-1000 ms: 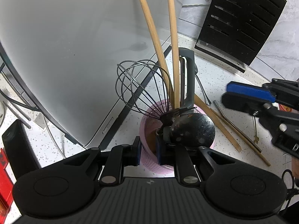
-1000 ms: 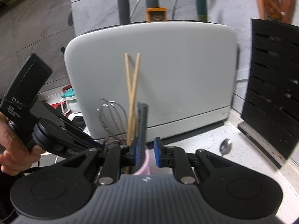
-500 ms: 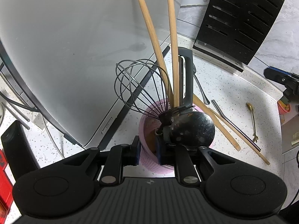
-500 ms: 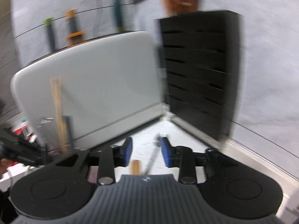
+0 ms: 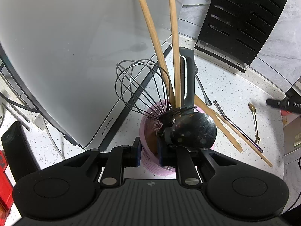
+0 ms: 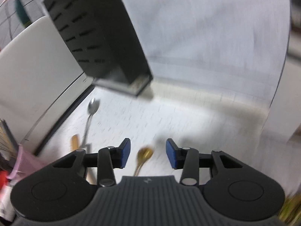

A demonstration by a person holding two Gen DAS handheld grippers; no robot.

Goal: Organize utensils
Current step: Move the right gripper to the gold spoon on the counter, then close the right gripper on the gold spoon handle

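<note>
Speckled white countertop (image 5: 235, 86). Pink utensil cup (image 5: 150, 120), pinched at its rim by left gripper (image 5: 148, 155), held whisk (image 5: 143, 86), chopsticks (image 5: 175, 56), ladle (image 5: 195, 130). Right gripper (image 6: 147, 155), spread wide, hovered over gold spoon (image 6: 144, 155). Silver spoon (image 6: 92, 111), metal straw (image 5: 237, 126) remained loose: roughly half done.

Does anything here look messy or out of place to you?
Yes. Several utensils lie loose on the counter instead of standing in the pink utensil holder: a gold spoon, a silver spoon, a metal straw and wooden chopsticks. They lie scattered at different angles.
</note>
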